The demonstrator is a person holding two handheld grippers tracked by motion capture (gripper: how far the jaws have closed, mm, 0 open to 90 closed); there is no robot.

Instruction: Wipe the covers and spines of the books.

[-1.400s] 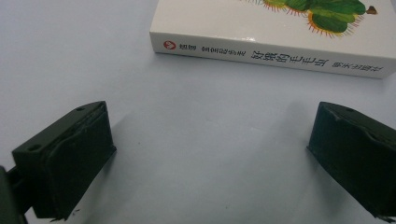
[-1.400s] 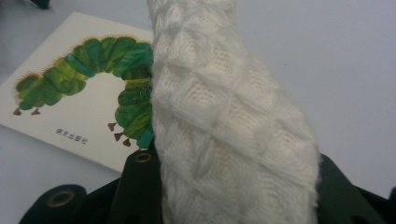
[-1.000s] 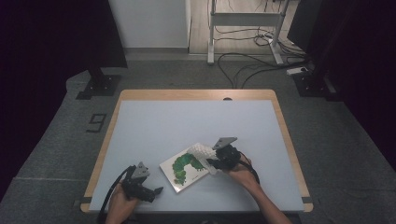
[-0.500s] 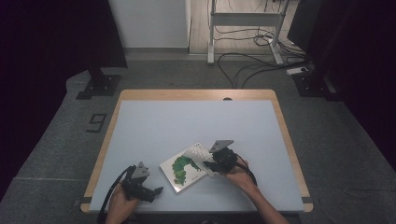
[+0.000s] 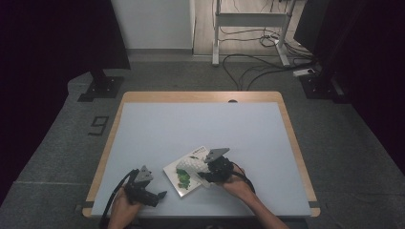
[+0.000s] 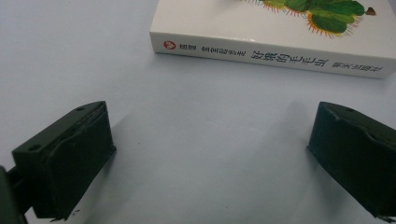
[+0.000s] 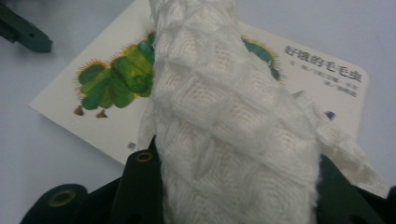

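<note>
A white picture book (image 5: 183, 180) with a green caterpillar on its cover lies flat near the table's front edge. My right gripper (image 5: 201, 171) is shut on a bunched white waffle-weave cloth (image 5: 190, 165), which rests on the book's cover. In the right gripper view the cloth (image 7: 224, 116) rises between the jaws and hides much of the book (image 7: 336, 88). My left gripper (image 5: 160, 195) sits low at the front left, a short way from the book. Its jaws stand wide open on bare table (image 6: 210, 140), facing the book's spine (image 6: 271, 51).
The pale grey table (image 5: 200, 124) has a wooden rim. Beyond the far edge stand a metal stand's legs and cables (image 5: 248, 57) on the dark floor. The left gripper's jaw tip (image 7: 23, 32) shows at the top left of the right gripper view.
My right gripper has slid a little to the left over the book, dragging the cloth across the cover. The left gripper has stayed put.
</note>
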